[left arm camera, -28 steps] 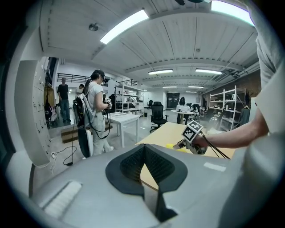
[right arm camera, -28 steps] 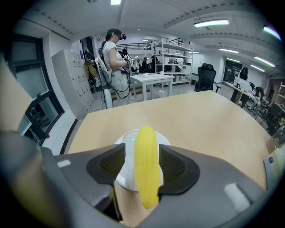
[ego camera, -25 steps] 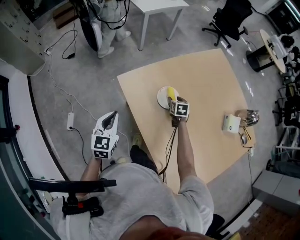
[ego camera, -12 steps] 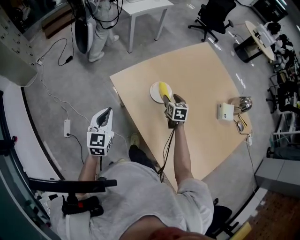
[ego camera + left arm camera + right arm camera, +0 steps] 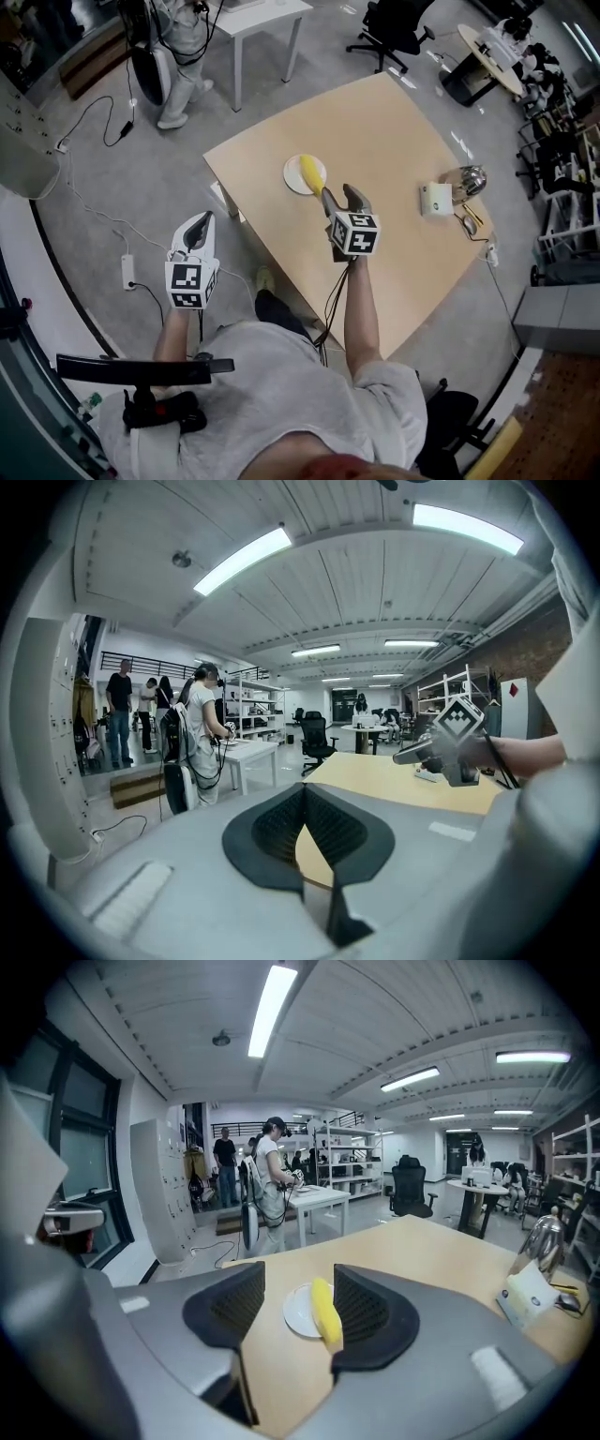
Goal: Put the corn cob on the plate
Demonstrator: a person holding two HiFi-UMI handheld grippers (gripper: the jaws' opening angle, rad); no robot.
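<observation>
Now the corn cob (image 5: 311, 173) lies on the plate (image 5: 291, 177), at eleven o'clock from the wide-open, empty right gripper (image 5: 340, 198), while the left gripper (image 5: 197, 229) is closed.

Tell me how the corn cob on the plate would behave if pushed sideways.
The corn cob is a rounded cylinder, so it would probably roll. It looks rigid, unlikely to bend. One end seems to overhang the shallow white plate, so it might slip off.
</observation>
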